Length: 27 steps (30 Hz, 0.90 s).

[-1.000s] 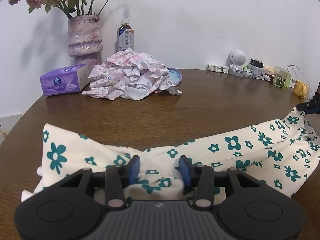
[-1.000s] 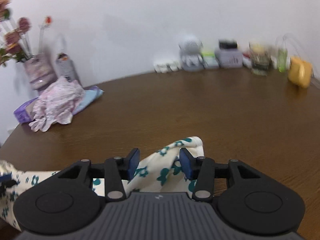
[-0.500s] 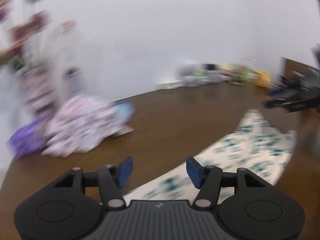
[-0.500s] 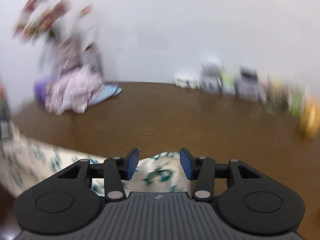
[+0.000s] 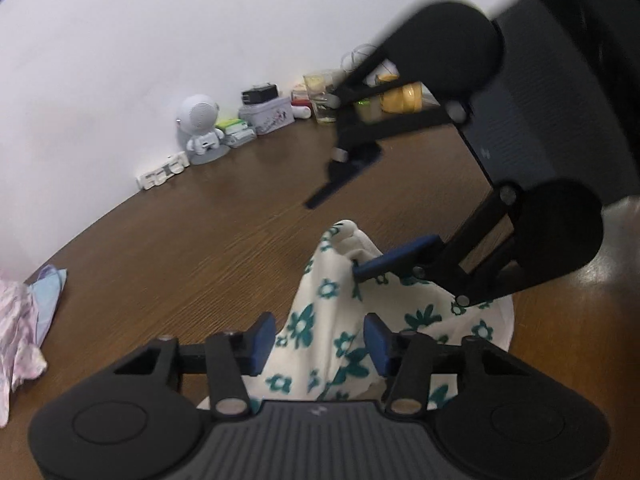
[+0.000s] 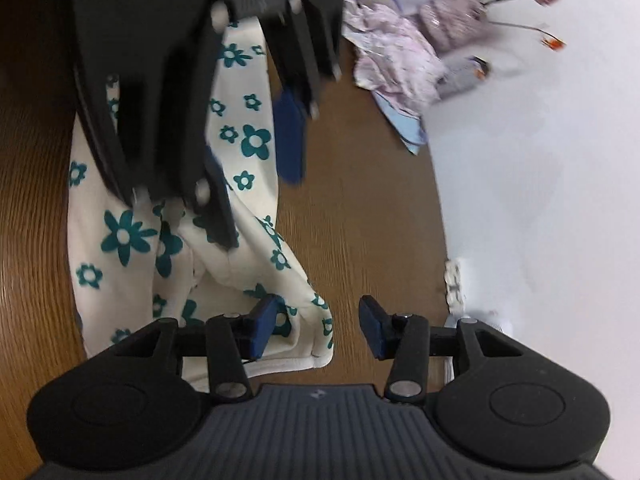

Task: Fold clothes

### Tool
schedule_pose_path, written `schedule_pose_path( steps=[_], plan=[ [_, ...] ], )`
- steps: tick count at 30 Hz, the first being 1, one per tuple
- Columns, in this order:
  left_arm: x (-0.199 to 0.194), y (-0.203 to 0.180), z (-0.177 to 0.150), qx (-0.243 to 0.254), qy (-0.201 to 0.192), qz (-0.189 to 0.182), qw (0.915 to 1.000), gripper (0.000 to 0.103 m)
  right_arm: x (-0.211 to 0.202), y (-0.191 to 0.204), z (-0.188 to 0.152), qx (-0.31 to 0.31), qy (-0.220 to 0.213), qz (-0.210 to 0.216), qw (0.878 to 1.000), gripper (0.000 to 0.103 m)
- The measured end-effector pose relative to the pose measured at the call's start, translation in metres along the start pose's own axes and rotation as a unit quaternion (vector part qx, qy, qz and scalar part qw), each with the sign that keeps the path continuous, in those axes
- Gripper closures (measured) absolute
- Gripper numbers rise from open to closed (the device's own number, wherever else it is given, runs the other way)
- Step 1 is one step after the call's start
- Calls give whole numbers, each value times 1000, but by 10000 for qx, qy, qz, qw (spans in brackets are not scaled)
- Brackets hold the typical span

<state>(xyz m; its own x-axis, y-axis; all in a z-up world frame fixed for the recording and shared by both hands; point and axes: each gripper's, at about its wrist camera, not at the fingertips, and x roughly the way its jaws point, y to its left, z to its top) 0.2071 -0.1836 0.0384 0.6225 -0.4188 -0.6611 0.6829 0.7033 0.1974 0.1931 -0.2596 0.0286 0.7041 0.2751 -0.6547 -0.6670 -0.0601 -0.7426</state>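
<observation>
Cream garment with teal flowers (image 6: 248,148) lies on the brown counter (image 5: 192,240), doubled over lengthwise into a narrow band; one end is brought across to the other. Judgement: first fold largely made, not yet flattened. Edges are uneven, the top layer puckers in a ridge, and a further fold plus smoothing look outstanding. A second garment, pink and white (image 6: 394,56), sits crumpled and unfolded near the vase (image 6: 456,24) (so the task as a whole reads as less than half done).

Left gripper (image 5: 320,344): jaws have just been closing, after opening wider a moment before. Cloth rises in a bunched ridge between the blue fingers (image 5: 262,338); a gap shows on each side, so I cannot tell whether the pads press on it.

Right gripper (image 6: 316,328): jaws have opened a little and now stand spread. The corner of the flowered garment lies against its left finger (image 6: 264,320) and partly into the gap; the other finger stands clear over bare counter. No pinch visible.

The two grippers are close together, both over the same end of the garment.
</observation>
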Motion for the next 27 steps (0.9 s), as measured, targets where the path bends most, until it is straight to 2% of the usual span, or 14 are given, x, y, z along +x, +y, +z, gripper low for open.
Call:
schedule_pose_path(
  steps=[1, 2, 4, 5, 9, 13, 16, 18, 19, 20, 21, 23, 27],
  plan=[
    [3, -2, 1, 45, 24, 24, 10000, 69, 1, -3, 0, -77, -38, 59, 9999, 58],
    [7, -2, 2, 82, 60, 33, 9999, 84, 1, -6, 1, -140, -68, 124, 9998, 58],
    [14, -4, 3, 185, 143, 71, 9997, 99, 0, -12, 2, -236, -137, 315, 9991, 58],
    [15, -7, 2, 309, 149, 139, 9993, 101, 1, -14, 0, -267, -151, 411, 9987, 57],
    [13, -31, -4, 1177, 52, 572, 9914, 102, 4, -20, -9, -349, -205, 595, 9974, 58],
    [12, -61, -15, 2165, 14, 954, 9716, 102, 10, -21, -14, -352, -299, 576, 9973, 58],
    [12, -70, -22, 2491, -10, 1129, 9619, 102, 13, -16, -14, -409, -381, 614, 9966, 58],
    [11, -73, -23, 2572, -23, 1185, 9591, 102, 14, -11, -14, -440, -429, 689, 9957, 66],
    [11, -72, -24, 2561, -28, 1186, 9593, 102, 15, -10, -15, -408, -452, 740, 9954, 72],
    [10, -72, -24, 2519, -40, 1188, 9604, 100, 15, -8, -16, -363, -461, 776, 9953, 87],
    [10, -70, -24, 2435, -58, 1191, 9625, 97, 15, -6, -17, -325, -473, 783, 9953, 93],
    [6, -65, -22, 2154, -118, 1089, 9704, 91, 13, 2, -21, -280, -532, 568, 9966, 95],
    [6, -59, -21, 1812, -226, 861, 9794, 91, 9, 25, -27, -312, -590, -36, 9978, 96]
  ],
)
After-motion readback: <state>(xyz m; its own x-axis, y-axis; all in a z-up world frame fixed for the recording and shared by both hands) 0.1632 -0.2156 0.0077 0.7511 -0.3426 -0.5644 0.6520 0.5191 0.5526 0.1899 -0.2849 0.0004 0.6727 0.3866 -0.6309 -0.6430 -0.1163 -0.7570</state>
